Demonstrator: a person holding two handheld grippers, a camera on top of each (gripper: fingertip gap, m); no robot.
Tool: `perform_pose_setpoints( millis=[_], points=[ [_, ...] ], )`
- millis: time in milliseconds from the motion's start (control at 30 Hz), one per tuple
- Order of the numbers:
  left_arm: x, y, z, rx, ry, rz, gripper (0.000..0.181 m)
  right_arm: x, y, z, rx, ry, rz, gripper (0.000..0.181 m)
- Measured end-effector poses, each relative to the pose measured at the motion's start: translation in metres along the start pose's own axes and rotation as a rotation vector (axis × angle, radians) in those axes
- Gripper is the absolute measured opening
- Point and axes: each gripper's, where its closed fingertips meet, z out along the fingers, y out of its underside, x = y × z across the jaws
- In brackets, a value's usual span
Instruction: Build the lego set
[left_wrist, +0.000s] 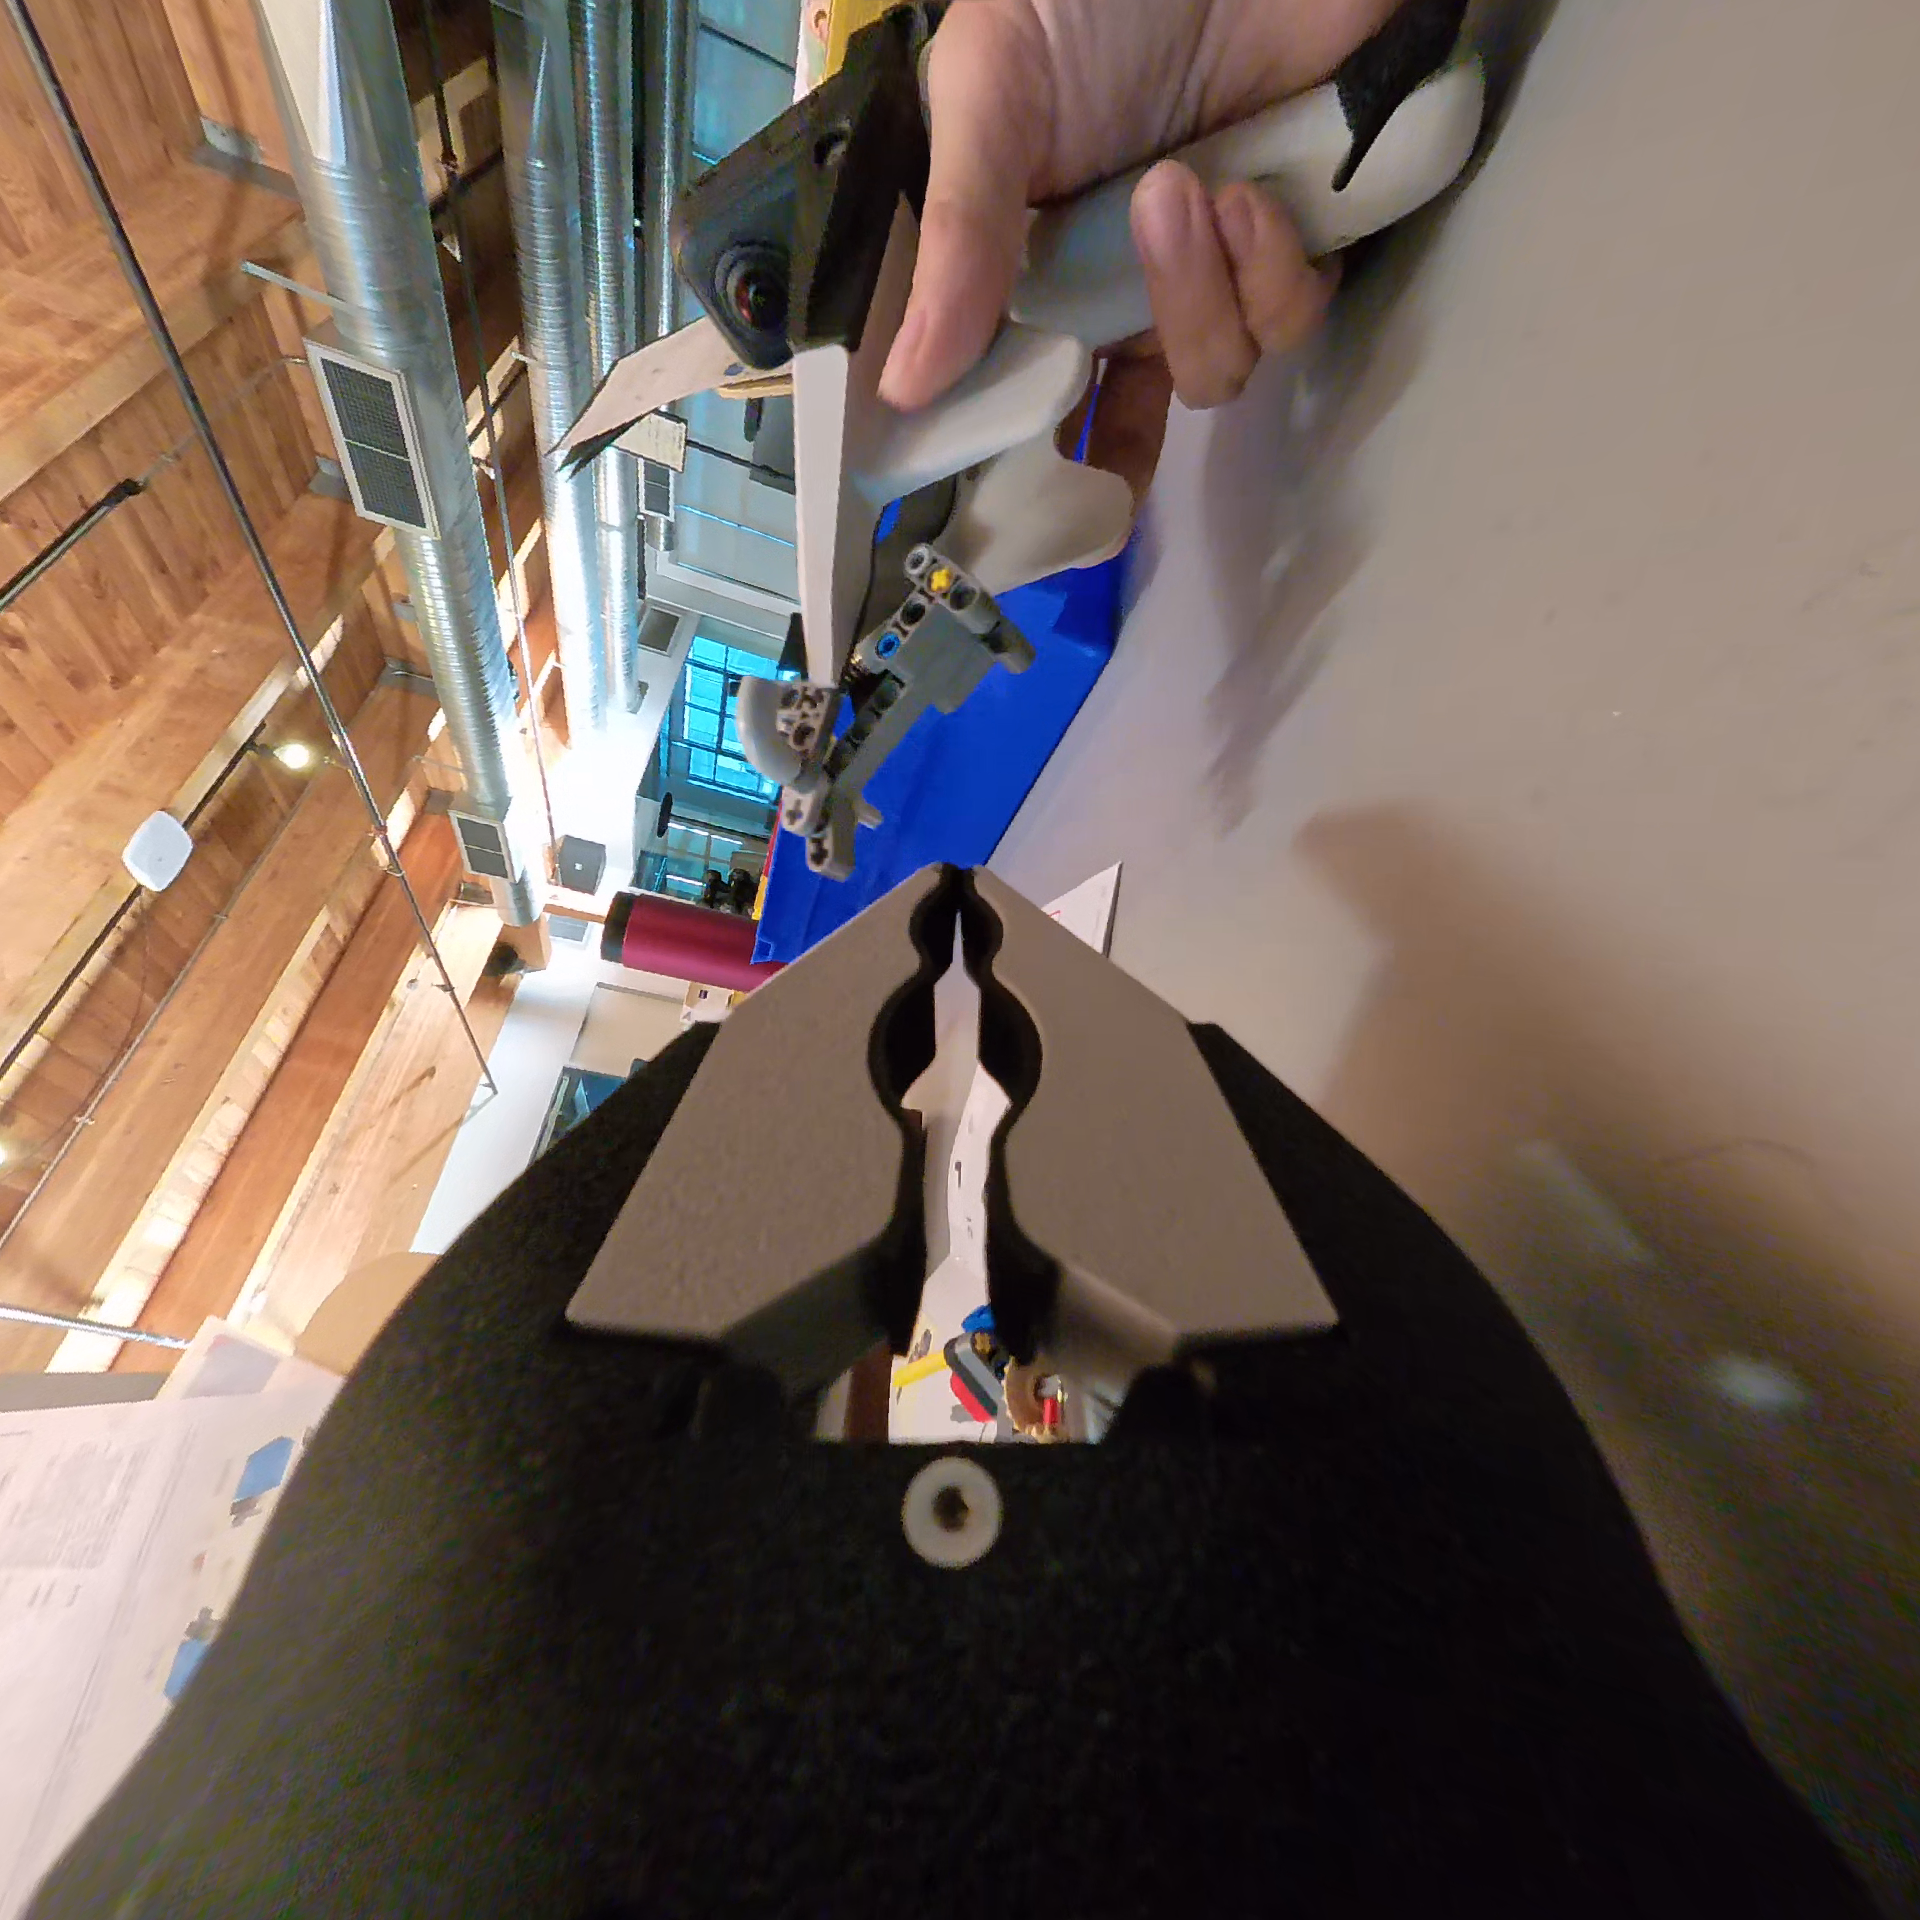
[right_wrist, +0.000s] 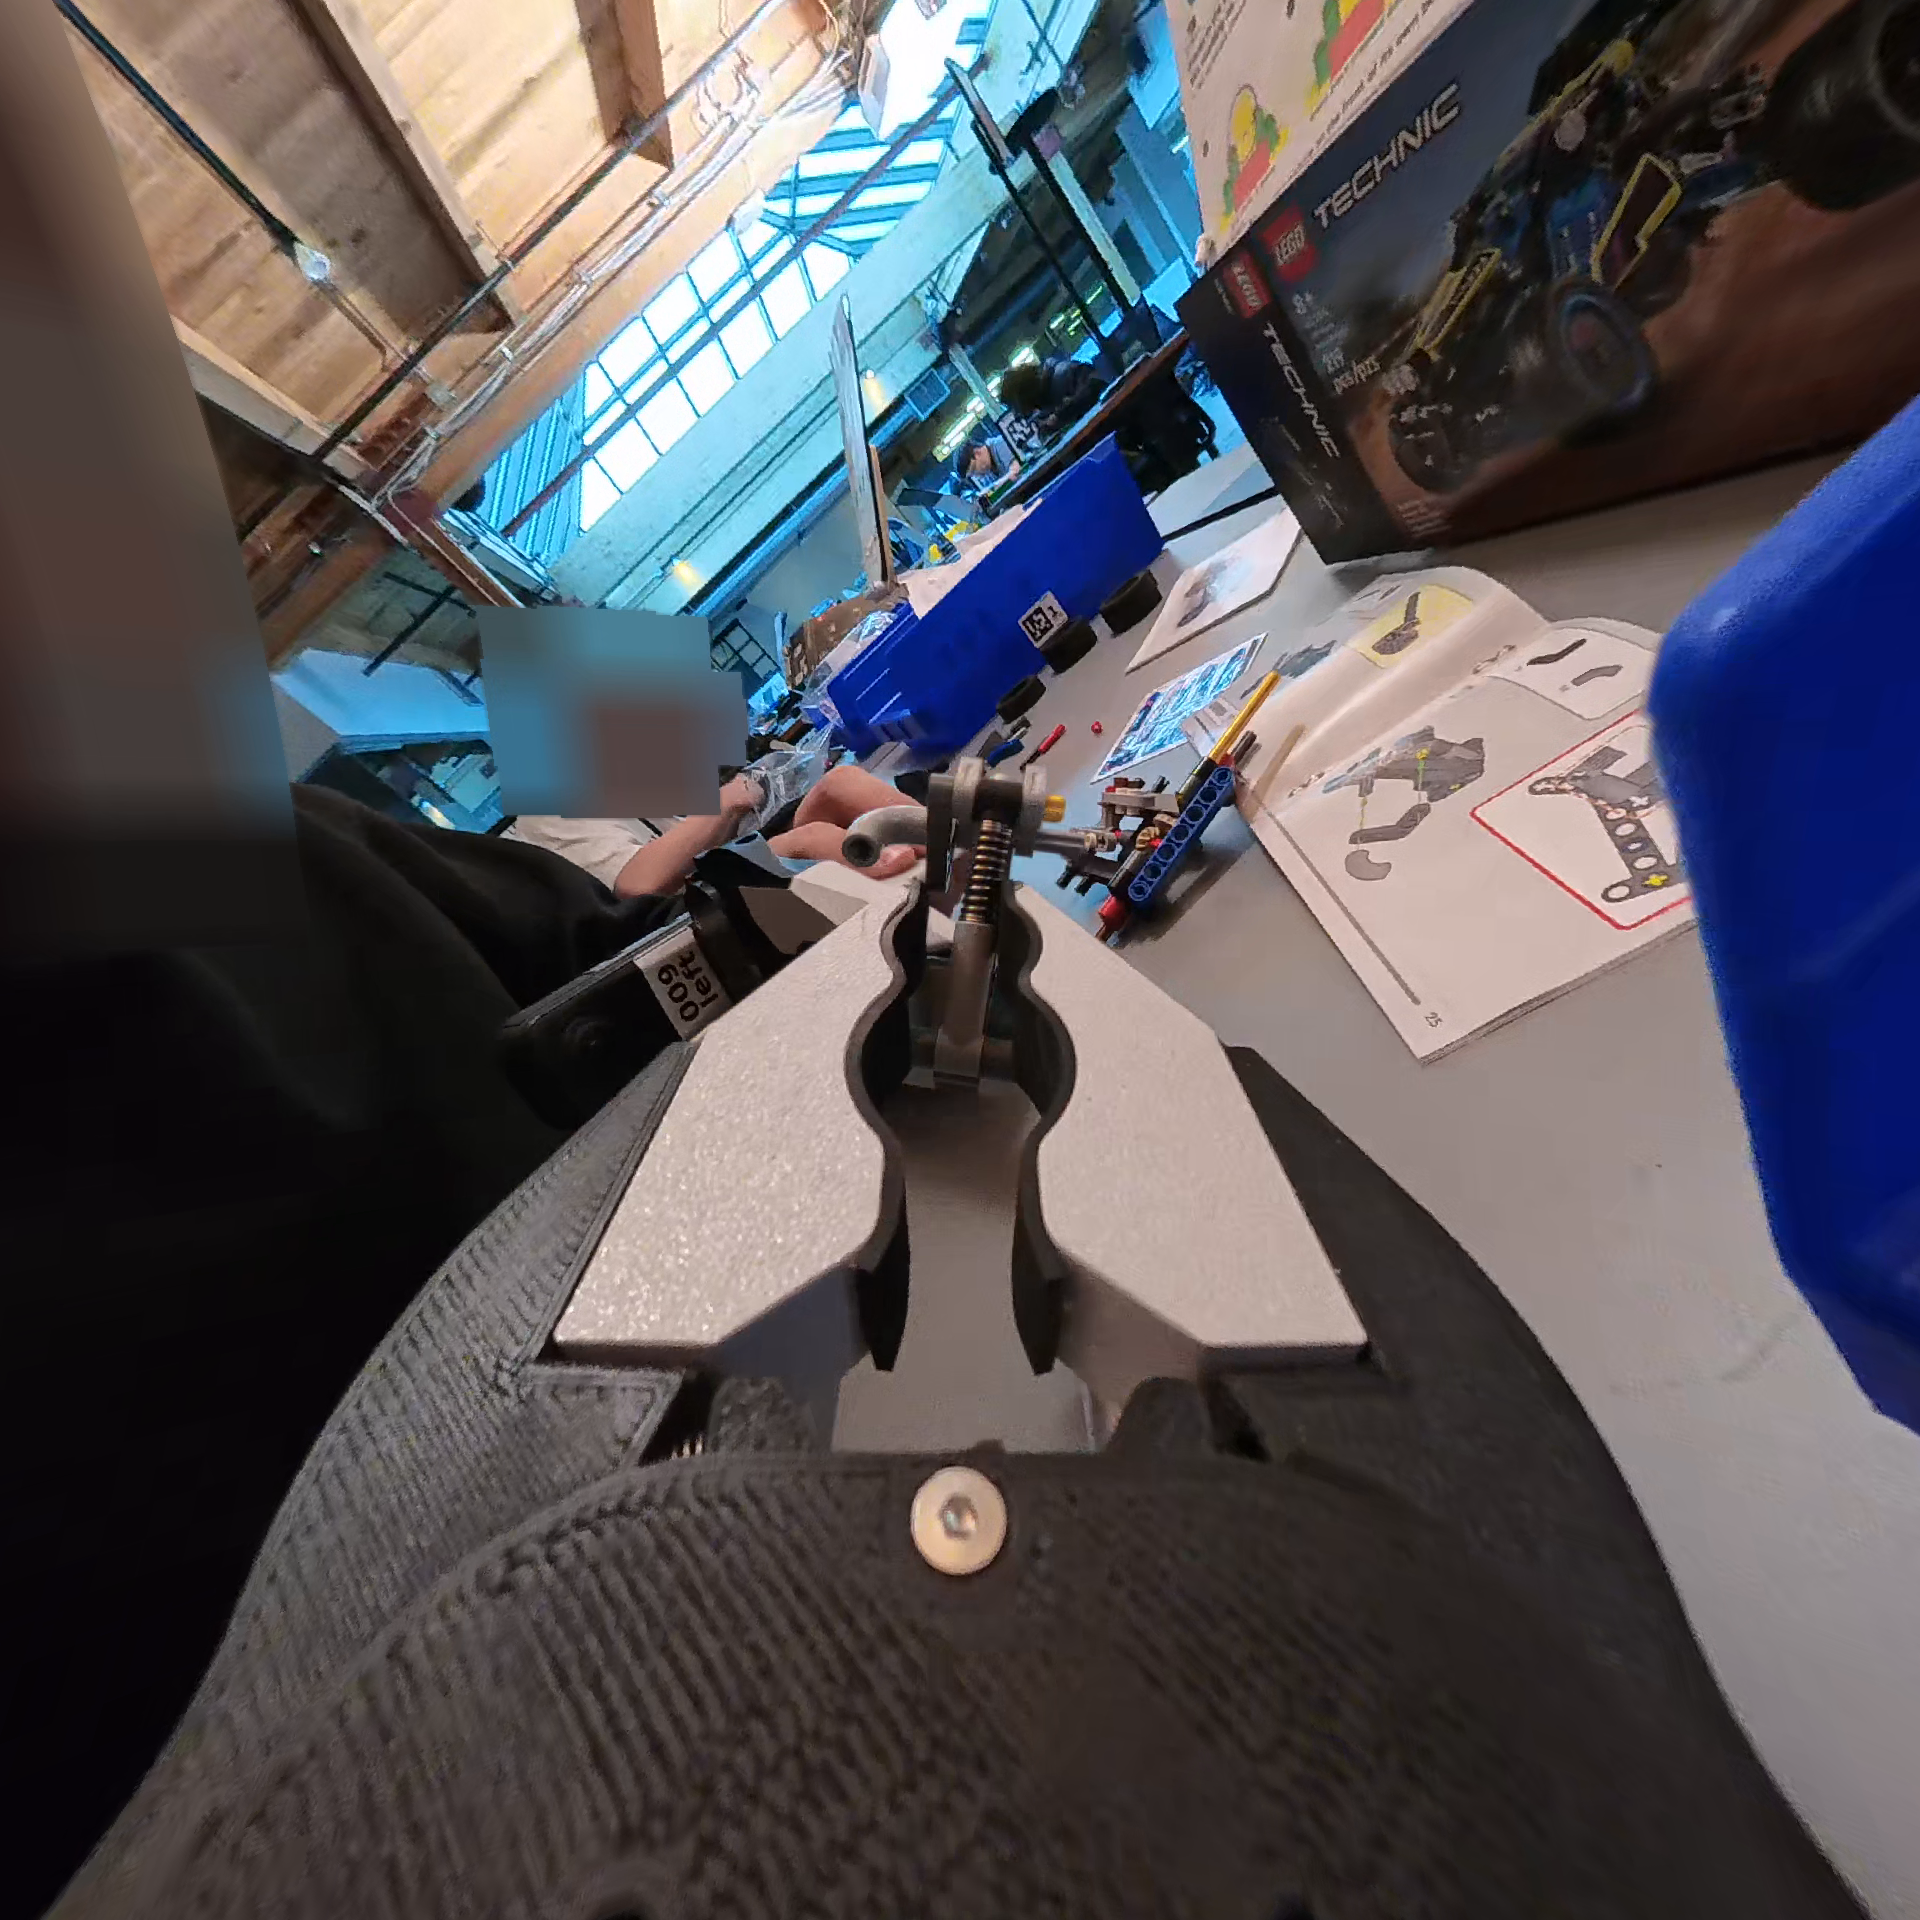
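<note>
The right claw (right_wrist: 961, 914) is clamping the grey lego assembly (right_wrist: 977, 831) between its fingers, gripping it by the lower grey part so the coiled spring, the curved grey tube and the yellow-tipped axle are sticking out past the tips. In the left wrist view that same assembly (left_wrist: 883, 696) is hanging in the air above the grey tabletop (left_wrist: 1558, 727), with a hand (left_wrist: 1091, 156) wrapped round the right claw's handle. The left claw (left_wrist: 956, 883) is sitting just short of it, its fingers closed tip to tip and holding nothing.

Farther off, a second lego build with a blue beam (right_wrist: 1164, 842) is lying on the tabletop beside the open instruction booklet (right_wrist: 1475, 810). A blue bin (right_wrist: 987, 623) and the set's box (right_wrist: 1507, 343) are standing beyond, and another blue bin (right_wrist: 1808, 831) is looming near the right edge.
</note>
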Motion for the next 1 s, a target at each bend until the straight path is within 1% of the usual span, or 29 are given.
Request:
perform_pose_setpoints(
  millis=[67, 500, 1000],
  points=[
    [0.0, 0.0, 0.0, 0.001, 0.001, 0.001, 0.0, -0.003, 0.0, 0.0, -0.002, -0.013, -0.009, 0.011],
    [0.001, 0.0, 0.0, 0.0, 0.006, 0.006, 0.0, 0.001, 0.012, 0.009, -0.088, 0.047, -0.051, 0.01],
    [0.001, -0.001, 0.001, 0.003, 0.007, 0.01, 0.0, 0.006, 0.019, 0.014, -0.142, 0.096, -0.074, 0.01]
  ],
)
